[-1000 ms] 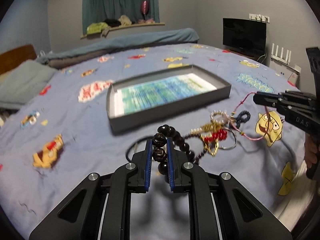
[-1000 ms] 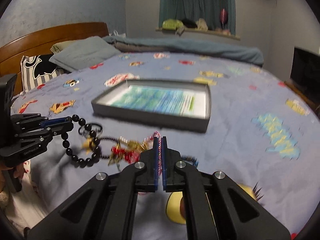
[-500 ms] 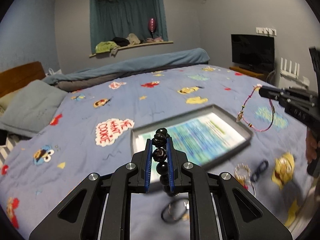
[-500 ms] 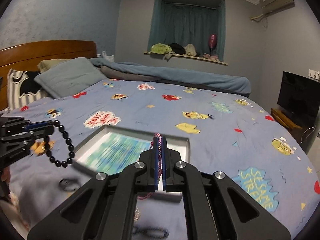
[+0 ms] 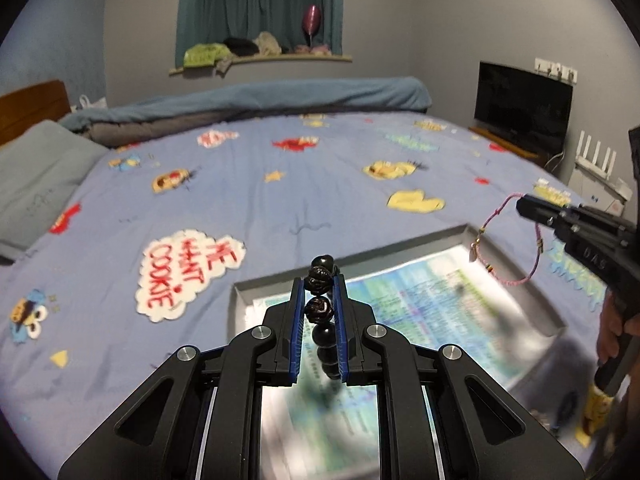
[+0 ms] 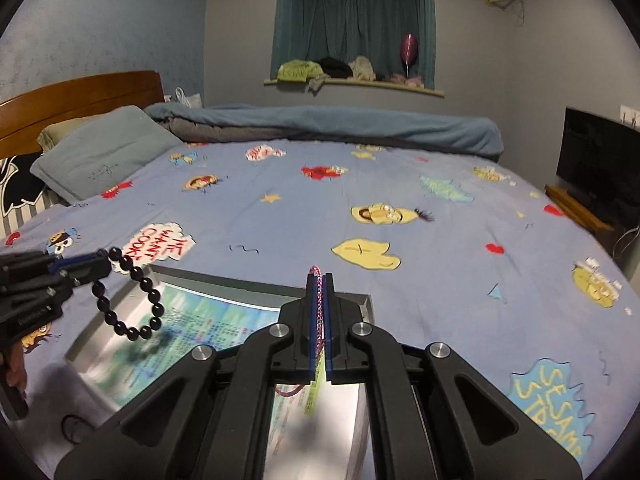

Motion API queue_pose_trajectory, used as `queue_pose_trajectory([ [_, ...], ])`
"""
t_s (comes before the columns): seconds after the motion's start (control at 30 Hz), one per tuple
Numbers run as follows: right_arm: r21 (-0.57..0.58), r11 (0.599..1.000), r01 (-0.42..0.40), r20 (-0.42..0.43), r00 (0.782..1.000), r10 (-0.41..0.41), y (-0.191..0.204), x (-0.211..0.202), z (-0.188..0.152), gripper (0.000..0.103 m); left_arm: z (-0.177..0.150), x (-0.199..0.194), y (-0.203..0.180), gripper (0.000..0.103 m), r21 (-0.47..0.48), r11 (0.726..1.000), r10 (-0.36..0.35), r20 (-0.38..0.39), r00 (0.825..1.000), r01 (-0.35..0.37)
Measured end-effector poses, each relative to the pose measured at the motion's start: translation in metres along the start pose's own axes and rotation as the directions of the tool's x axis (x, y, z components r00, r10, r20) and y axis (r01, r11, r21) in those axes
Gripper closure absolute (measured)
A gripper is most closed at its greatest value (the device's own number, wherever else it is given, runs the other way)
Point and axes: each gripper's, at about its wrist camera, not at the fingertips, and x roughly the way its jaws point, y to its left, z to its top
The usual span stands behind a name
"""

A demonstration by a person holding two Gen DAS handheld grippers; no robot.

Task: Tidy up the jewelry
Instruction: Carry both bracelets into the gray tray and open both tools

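My left gripper (image 5: 318, 286) is shut on a black bead bracelet (image 5: 320, 308), which hangs as a loop (image 6: 132, 300) over the left part of the grey tray (image 5: 556, 320). My right gripper (image 6: 319, 280) is shut on a thin pink cord bracelet (image 6: 317, 312); in the left wrist view it dangles (image 5: 520, 248) from the gripper's tip (image 5: 524, 206) above the tray's right side. The tray (image 6: 366, 302) has a blue-green printed sheet (image 6: 208, 332) inside and lies on the bed under both grippers.
The bed has a blue cartoon-print sheet (image 6: 400, 184), a grey pillow (image 6: 100, 156) and a rolled blanket (image 6: 320, 124). A wooden headboard (image 6: 80, 92) is at left, a TV (image 5: 520, 104) at right. A dark ring (image 6: 74, 426) lies near the tray's front left corner.
Both grippers have lifted their bracelets from the jewelry pile and carried them forward over the tray. The pile has dropped out of view below.
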Motion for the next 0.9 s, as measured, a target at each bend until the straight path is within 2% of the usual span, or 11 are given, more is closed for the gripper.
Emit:
queue_pose_trajectory([
  [0.17, -0.002, 1.0, 0.026, -0.09, 0.996, -0.026, -0.009, 0.041, -0.007, 0.101, -0.013, 0.036, 0.016, 0.088, -0.01, 0.999, 0.037, -0.075, 0.996, -0.038],
  [0.33, -0.026, 0.997, 0.074, -0.162, 0.984, -0.077, -0.012, 0.062, -0.018, 0.101, -0.02, 0.049, 0.033, 0.088, -0.038, 0.998, 0.051, -0.116, 0.992, -0.055],
  [0.53, -0.042, 0.996, 0.083, -0.212, 0.973, -0.09, -0.011, 0.07, -0.025, 0.101, -0.029, 0.061, 0.032, 0.088, 0.005, 0.997, 0.083, -0.171, 0.982, -0.083],
  [0.8, -0.109, 0.991, 0.072, -0.249, 0.964, -0.097, 0.003, 0.074, -0.032, 0.101, -0.03, 0.063, 0.026, 0.088, 0.039, 0.994, 0.109, -0.184, 0.977, -0.104],
  [0.9, -0.093, 0.994, 0.062, -0.254, 0.964, -0.083, 0.001, 0.074, -0.032, 0.092, -0.03, 0.064, 0.028, 0.087, 0.03, 0.994, 0.112, -0.19, 0.975, -0.108],
])
